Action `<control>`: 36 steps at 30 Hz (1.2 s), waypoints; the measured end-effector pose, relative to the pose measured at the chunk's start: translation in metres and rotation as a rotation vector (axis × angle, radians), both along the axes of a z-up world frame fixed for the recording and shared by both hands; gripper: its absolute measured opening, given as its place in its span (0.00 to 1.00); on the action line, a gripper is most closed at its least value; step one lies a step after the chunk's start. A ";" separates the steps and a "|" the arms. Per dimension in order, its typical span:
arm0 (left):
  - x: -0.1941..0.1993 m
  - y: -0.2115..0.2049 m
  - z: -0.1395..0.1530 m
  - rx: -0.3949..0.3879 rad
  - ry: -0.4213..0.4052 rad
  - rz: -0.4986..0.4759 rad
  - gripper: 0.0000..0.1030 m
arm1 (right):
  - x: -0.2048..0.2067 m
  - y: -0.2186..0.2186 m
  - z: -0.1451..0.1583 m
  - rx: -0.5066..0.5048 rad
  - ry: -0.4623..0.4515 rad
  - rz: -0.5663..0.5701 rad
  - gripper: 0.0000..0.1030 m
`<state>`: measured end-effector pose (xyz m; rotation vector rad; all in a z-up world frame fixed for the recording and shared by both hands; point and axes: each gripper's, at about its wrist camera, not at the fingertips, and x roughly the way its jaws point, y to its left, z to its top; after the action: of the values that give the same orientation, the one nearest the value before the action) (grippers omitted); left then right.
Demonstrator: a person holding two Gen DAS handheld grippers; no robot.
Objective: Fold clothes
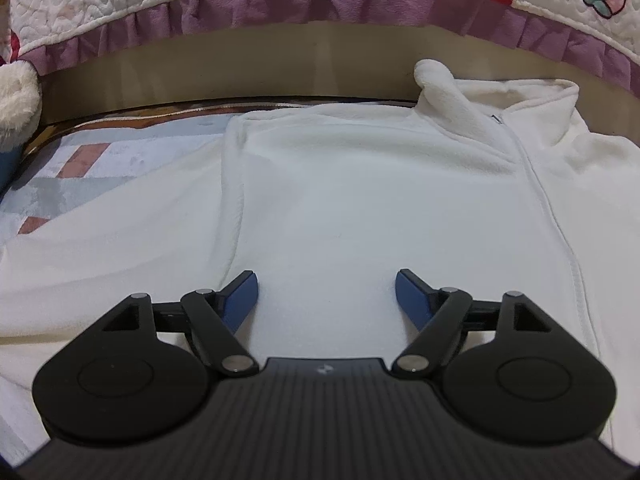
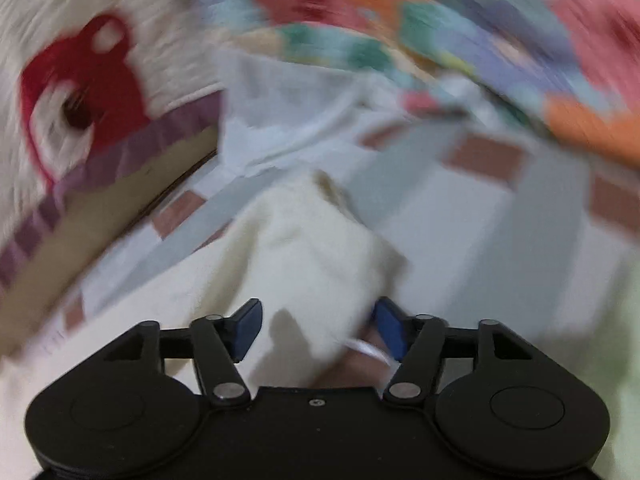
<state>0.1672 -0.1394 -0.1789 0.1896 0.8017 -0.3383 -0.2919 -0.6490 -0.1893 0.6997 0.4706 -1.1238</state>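
Jacket (image 1: 360, 184), white and fluffy, lies flat on patchwork sheet (image 1: 60, 176), right under left gripper (image 1: 326, 294). Fingers wide apart, holding nothing. Right gripper (image 2: 316, 328) spread too, over blurry sleeve (image 2: 312, 240).

Both grippers: ribbed black bodies, silver pivot screws, blue-padded fingers (image 1: 240, 300).

right gripper (image 2: 316, 326) fingers apart | over cream fleece garment (image 2: 304, 240) | view motion-blurred
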 end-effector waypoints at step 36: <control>-0.215 0.222 0.150 -0.059 0.159 0.035 0.75 | -0.014 0.147 0.223 0.080 -0.154 1.017 0.60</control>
<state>-0.0479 0.0830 -0.0286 0.0936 0.9498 -0.3463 -0.3058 -0.5018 0.0338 0.4975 0.6343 -0.0960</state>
